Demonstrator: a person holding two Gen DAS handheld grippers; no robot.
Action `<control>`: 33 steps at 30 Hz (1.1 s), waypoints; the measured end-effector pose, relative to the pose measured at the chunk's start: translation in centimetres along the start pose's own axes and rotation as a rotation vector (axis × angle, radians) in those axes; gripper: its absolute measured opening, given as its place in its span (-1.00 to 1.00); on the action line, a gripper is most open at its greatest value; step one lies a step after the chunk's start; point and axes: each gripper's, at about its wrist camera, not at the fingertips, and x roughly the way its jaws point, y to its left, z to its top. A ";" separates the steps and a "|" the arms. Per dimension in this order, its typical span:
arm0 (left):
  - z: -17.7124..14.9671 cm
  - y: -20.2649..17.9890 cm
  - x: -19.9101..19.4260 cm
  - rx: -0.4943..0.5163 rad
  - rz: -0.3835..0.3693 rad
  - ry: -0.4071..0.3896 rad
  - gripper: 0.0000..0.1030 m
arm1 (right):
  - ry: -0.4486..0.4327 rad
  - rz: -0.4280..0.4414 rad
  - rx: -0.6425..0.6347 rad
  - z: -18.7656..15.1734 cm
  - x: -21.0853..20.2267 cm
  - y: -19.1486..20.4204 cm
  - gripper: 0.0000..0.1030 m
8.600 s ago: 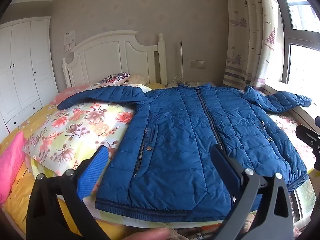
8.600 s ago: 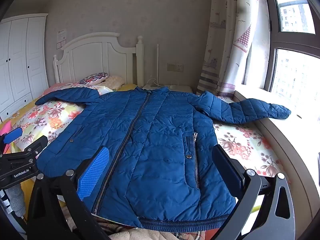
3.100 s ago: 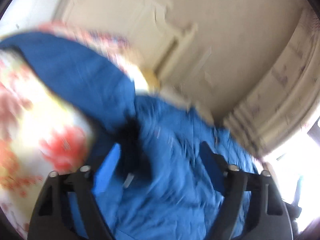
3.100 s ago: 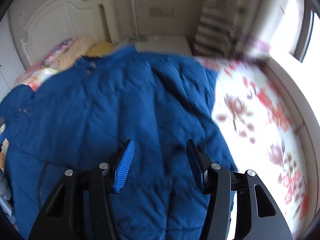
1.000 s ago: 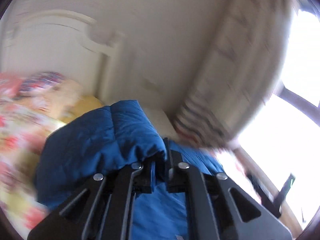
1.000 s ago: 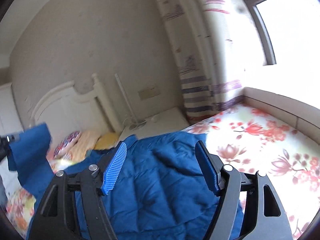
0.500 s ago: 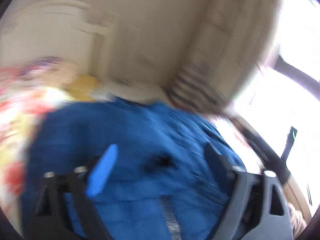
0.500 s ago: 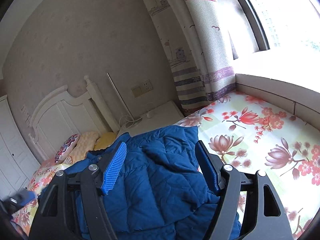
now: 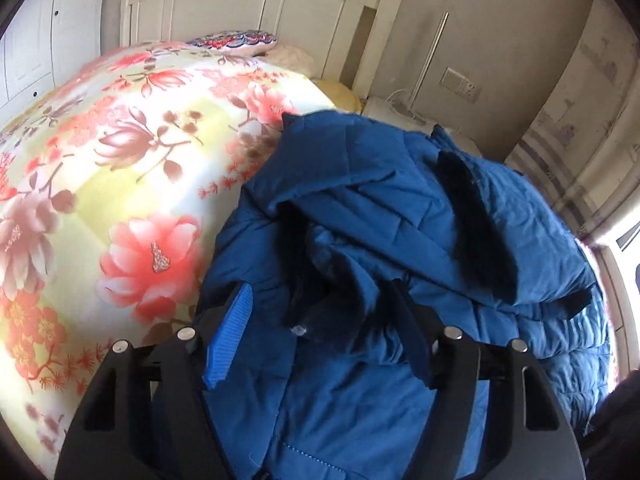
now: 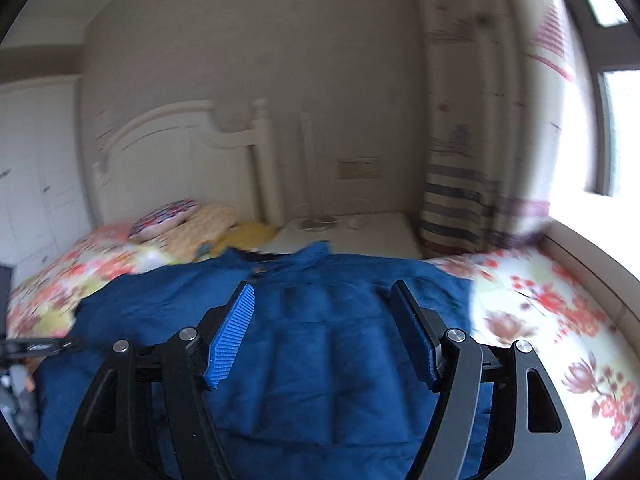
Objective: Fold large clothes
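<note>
The blue quilted jacket [image 9: 400, 248] lies on the bed with both sleeves folded in over its body, rumpled near the collar. It also shows in the right wrist view [image 10: 328, 344] as a compact blue shape. My left gripper [image 9: 324, 320] is open and empty, just above the jacket's left shoulder area. My right gripper [image 10: 320, 320] is open and empty, above the jacket's middle. Part of the left gripper [image 10: 36, 346] shows at the left edge of the right wrist view.
A floral quilt [image 9: 100, 168] bulges to the left of the jacket. The white headboard [image 10: 172, 152], pillows [image 10: 168, 216] and a nightstand [image 10: 360, 232] stand behind. A curtain [image 10: 472, 140] and window sill [image 10: 592, 264] lie to the right.
My left gripper, shut on the left sleeve a second ago, has let it go over the jacket's body and now stands open above it. The right gripper stayed open and swung lower.
</note>
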 end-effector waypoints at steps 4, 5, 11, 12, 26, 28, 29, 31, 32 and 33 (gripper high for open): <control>0.0 0.2 0.0 0.009 0.017 -0.007 0.42 | 0.109 0.146 -0.318 0.7 0.6 9.3 0.34; 0.2 0.3 -0.2 0.007 0.015 -0.007 0.43 | 0.140 0.178 -0.411 0.5 1.1 11.7 0.34; 0.3 0.5 -0.8 -0.014 -0.008 -0.004 0.46 | 0.294 0.186 -0.735 -2.4 5.8 19.3 0.26; 0.3 0.5 -0.7 -0.016 -0.011 -0.003 0.47 | 0.313 0.167 -0.744 -2.7 6.9 19.5 0.26; 0.2 0.7 -0.9 -0.022 -0.040 0.006 0.60 | 0.222 0.257 0.572 -0.3 1.3 -6.7 -0.50; 0.2 0.7 -0.9 -0.021 -0.040 0.006 0.62 | 0.279 0.179 0.617 -2.4 1.6 -8.7 -0.13; 0.2 0.7 -0.9 -0.021 -0.041 0.006 0.62 | 0.303 0.177 0.645 -3.4 1.9 -9.2 0.09; 0.2 0.7 -0.9 -0.023 -0.043 0.004 0.63 | 0.338 0.198 0.718 -5.5 2.6 -10.3 0.14; 0.2 0.7 -1.0 -0.024 -0.044 0.004 0.63 | 0.340 0.186 0.737 -6.0 2.9 -10.5 0.14; 0.2 0.7 -1.0 -0.025 -0.045 0.003 0.63 | 0.337 0.184 0.754 -6.1 3.1 -10.7 0.14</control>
